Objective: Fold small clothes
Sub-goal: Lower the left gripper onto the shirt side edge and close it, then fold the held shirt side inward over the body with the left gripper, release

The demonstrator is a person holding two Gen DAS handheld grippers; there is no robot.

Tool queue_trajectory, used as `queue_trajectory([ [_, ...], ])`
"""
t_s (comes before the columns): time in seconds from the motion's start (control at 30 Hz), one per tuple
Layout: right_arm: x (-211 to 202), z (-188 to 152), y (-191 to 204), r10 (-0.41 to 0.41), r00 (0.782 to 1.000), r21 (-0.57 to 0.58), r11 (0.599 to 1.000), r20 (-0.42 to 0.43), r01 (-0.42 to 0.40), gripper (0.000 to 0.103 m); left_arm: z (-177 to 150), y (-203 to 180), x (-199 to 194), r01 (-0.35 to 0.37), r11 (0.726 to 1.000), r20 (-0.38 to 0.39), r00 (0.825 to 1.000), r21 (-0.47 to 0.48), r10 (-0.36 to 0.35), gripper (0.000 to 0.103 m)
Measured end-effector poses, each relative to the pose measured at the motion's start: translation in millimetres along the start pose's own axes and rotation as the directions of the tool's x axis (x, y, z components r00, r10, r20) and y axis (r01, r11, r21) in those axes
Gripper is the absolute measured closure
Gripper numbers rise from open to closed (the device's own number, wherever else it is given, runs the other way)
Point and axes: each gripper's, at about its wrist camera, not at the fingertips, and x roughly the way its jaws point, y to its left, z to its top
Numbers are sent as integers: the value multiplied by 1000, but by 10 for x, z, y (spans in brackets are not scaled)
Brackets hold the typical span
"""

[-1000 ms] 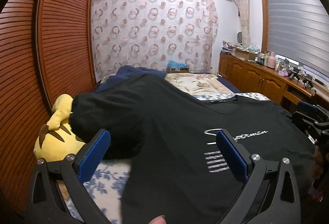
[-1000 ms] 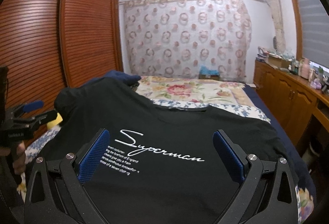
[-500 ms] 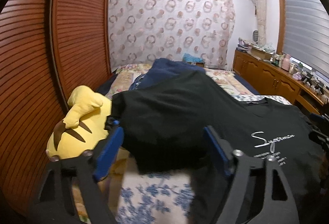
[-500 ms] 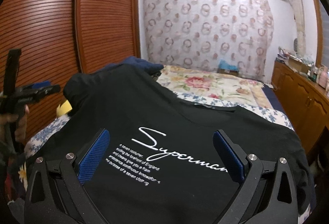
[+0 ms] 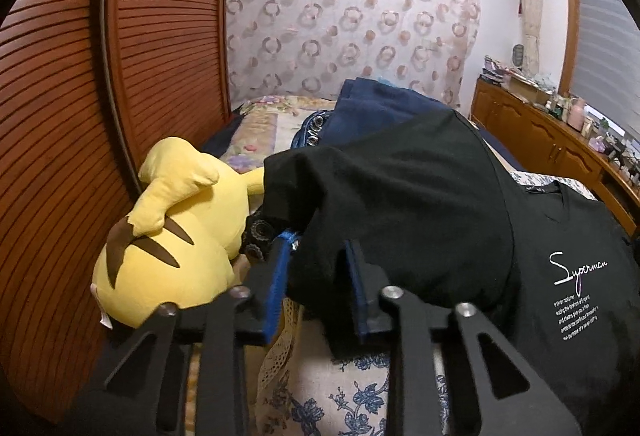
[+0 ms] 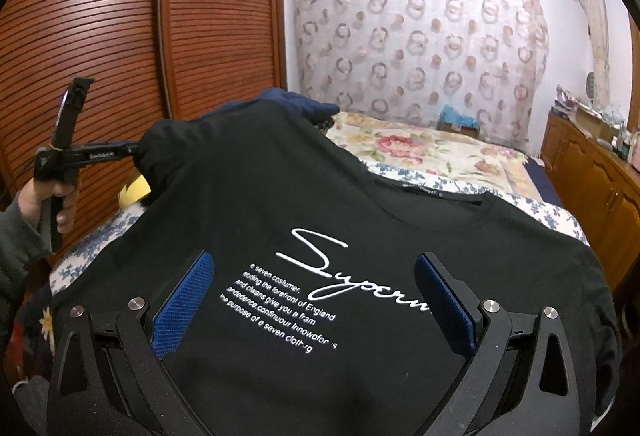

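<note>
— Sleeve first? Left claw has just been closing, now clamped on the black cotton T-shirt beside the yellow plush toy.

— Yes, probably to fold it inward. Right claw hangs apart above the shirt's print, on the bed.

left gripper: black frame of flat linkage bars with triangular cut-outs; round silver screw heads at the pivots; two fingers faced with blue pads, finely textured. seen from the side in the right wrist view, it was a slim black tool with a pistol-style handle, small white lettering along the bar, too small to read, and an upright black post behind.

right gripper: same build, black arms, silver screws, blue knurled pads.

hand on the left handle emerged from a grey-green sleeve, fabric soft-looking, loosely bunched.
</note>
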Motion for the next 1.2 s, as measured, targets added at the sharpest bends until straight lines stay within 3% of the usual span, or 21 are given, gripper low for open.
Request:
queue_trajectory([
  [0.1,-4,-1,-25,0,1000,9,1000,-1,0,1,1,24,-13,41,999,-1,999,-21,-41,99],
  [0.33,-21,-14,-74,-6,1000,25,1000,1,6,1,123,-183,-408,45,999,114,992,26,-48,101],
  [0.57,-78,-12,-178,-25,1000,48,999,15,24,1,425,-598,-645,147,984,168,972,99,-162,101],
  [0.83,-246,5,-490,-82,996,100,992,42,77,1,649,-1422,-615,270,932,125,944,241,-306,101],
  [0.97,-355,-12,-659,-109,992,126,987,55,102,1,671,-1765,-463,302,907,67,940,293,-334,101],
  [1.07,-399,-35,-766,-128,990,145,982,55,119,1,634,-1906,-272,326,900,-15,941,289,-337,93],
  [1.2,-400,-62,-853,-144,989,155,979,42,136,1,581,-1941,-330,355,896,-15,931,267,-364,72],
])
